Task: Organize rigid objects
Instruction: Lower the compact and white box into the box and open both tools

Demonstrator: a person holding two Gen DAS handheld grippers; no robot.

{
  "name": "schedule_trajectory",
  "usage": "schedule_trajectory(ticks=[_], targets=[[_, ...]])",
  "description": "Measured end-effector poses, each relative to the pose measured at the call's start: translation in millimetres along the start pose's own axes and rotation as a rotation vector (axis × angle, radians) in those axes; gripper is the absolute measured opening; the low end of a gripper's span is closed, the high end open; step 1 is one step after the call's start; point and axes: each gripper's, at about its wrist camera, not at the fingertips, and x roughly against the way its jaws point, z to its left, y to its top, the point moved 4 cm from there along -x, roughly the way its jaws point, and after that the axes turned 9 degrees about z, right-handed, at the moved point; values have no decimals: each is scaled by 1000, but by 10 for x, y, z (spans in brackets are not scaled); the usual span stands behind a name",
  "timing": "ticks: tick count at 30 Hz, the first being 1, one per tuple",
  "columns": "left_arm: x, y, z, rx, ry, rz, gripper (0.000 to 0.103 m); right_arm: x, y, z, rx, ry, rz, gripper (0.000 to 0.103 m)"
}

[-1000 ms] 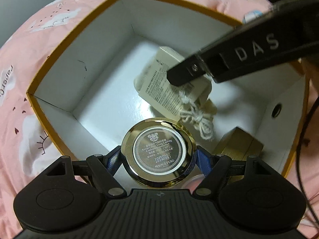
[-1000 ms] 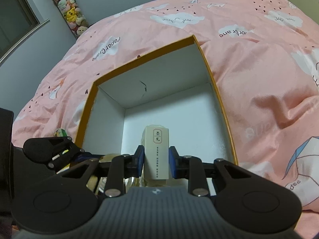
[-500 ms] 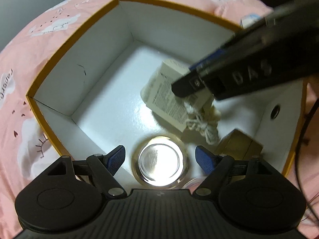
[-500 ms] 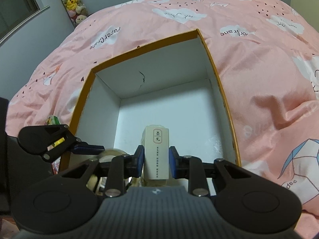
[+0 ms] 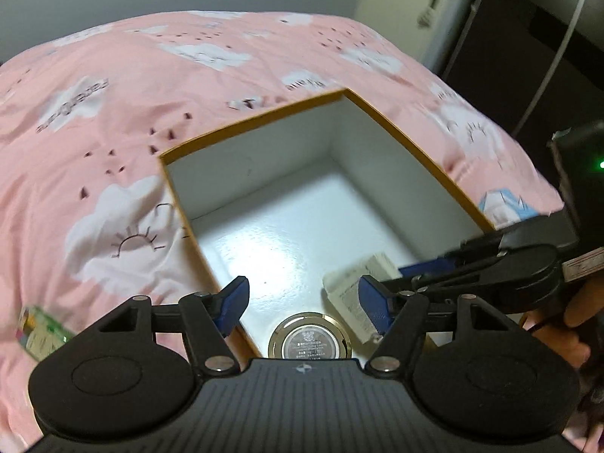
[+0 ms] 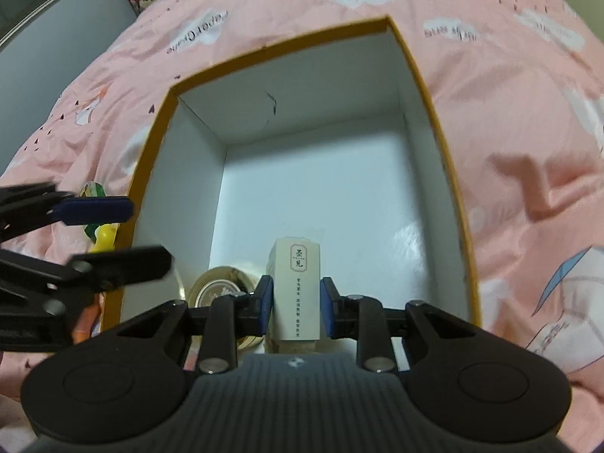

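Observation:
An open cardboard box (image 5: 426, 158) with an orange rim and white inside sits on a pink bedspread. A round gold compact (image 5: 310, 342) lies on the box floor at its near edge. My left gripper (image 5: 304, 302) hovers above it, jaws wide apart and closing, with nothing between them. My right gripper (image 6: 295, 302) is shut on a small cream carton (image 6: 298, 287), held upright low inside the box (image 6: 434, 113), just right of the compact (image 6: 217, 290). In the left wrist view the carton (image 5: 355, 287) shows beside the right gripper (image 5: 407, 273).
A green packet (image 5: 41, 332) lies on the bedspread left of the box; in the right wrist view a yellow and green item (image 6: 100, 236) shows outside the box's left wall. A dark wardrobe (image 5: 528, 37) stands behind the bed. A hand (image 5: 570, 324) holds the right gripper.
My left gripper let go of the gold compact, which now lies in the box, then rose, drew back and rolled. The right gripper kept its hold on the carton, barely moving.

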Motion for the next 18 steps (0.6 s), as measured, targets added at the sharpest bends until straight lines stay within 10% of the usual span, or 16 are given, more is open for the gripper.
schedule_trajectory(ticks=[8, 18], targets=[[109, -106, 114, 78, 27, -41, 76, -113, 30, -77, -78, 51, 79, 26], [115, -187, 156, 88, 68, -44, 76, -207, 27, 15, 44, -148, 98, 39]])
